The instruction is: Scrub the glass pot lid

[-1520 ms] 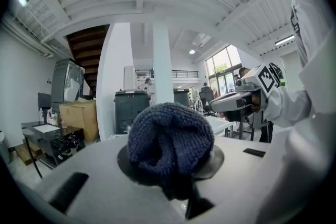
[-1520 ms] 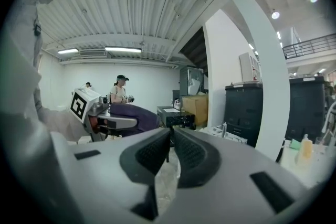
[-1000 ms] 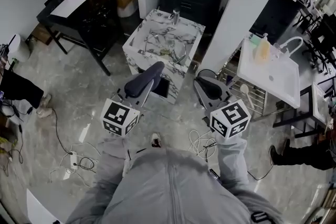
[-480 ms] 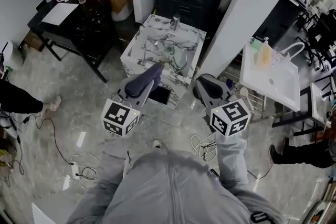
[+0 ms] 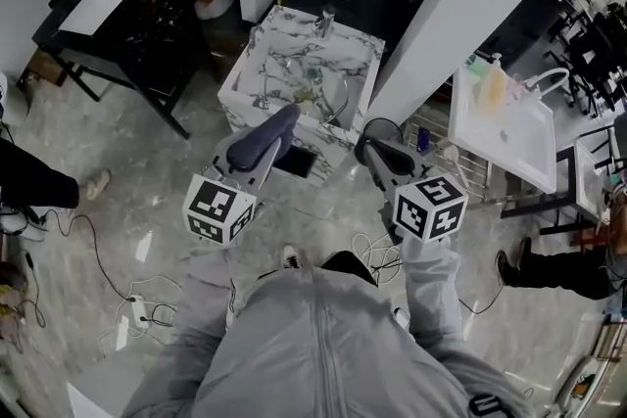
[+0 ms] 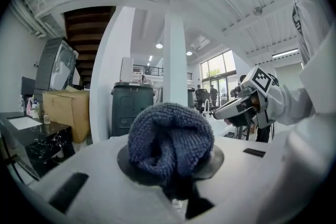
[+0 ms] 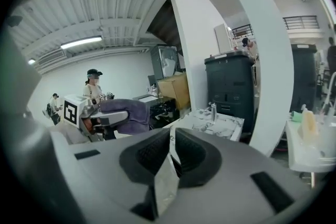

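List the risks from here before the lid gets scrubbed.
Loose cables lie on the floor short of the marble sink unit: a trip hazard. The glass lid lies there unheld. The right claw is shut and empty, so the cloth in the left claw may push it around.

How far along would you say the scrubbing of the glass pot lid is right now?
Done: the left gripper is shut on a blue-grey cloth. In hand: both grippers hang short of the marble counter, the right gripper shut and empty. Left: the glass pot lid lies untouched at that counter, so all scrubbing remains.
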